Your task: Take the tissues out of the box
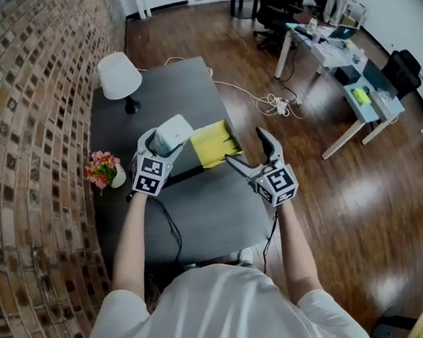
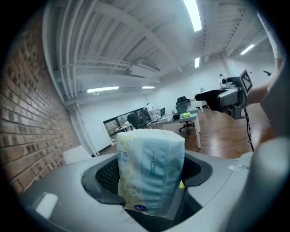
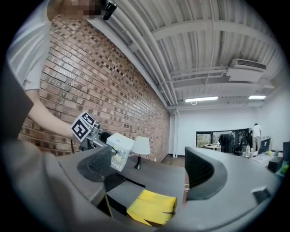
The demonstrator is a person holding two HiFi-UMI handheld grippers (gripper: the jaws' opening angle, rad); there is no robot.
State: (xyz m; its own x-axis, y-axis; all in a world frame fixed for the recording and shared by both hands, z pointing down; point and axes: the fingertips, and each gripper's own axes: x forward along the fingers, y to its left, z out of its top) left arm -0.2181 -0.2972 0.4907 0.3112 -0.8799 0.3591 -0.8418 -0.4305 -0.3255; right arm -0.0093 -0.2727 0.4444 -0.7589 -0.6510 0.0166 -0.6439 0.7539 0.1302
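A soft pack of tissues (image 1: 174, 133), white with pale blue and yellow print, is held up in the air above the dark table (image 1: 200, 209). My left gripper (image 1: 167, 140) is shut on it, and the left gripper view shows the tissue pack (image 2: 149, 170) upright between the jaws. The yellow box (image 1: 213, 142) lies on the table just right of the pack. My right gripper (image 1: 245, 146) hovers open at the box's near right side, nothing between its jaws. In the right gripper view the yellow box (image 3: 152, 207) lies low between the jaws, with the pack (image 3: 120, 147) up at the left.
A white lamp (image 1: 119, 77) stands at the table's far left corner. A small pot of flowers (image 1: 104, 169) sits by the brick wall (image 1: 27, 143). A black cable (image 1: 171, 226) crosses the near table. White cables (image 1: 264, 102) and desks (image 1: 333, 53) occupy the floor at right.
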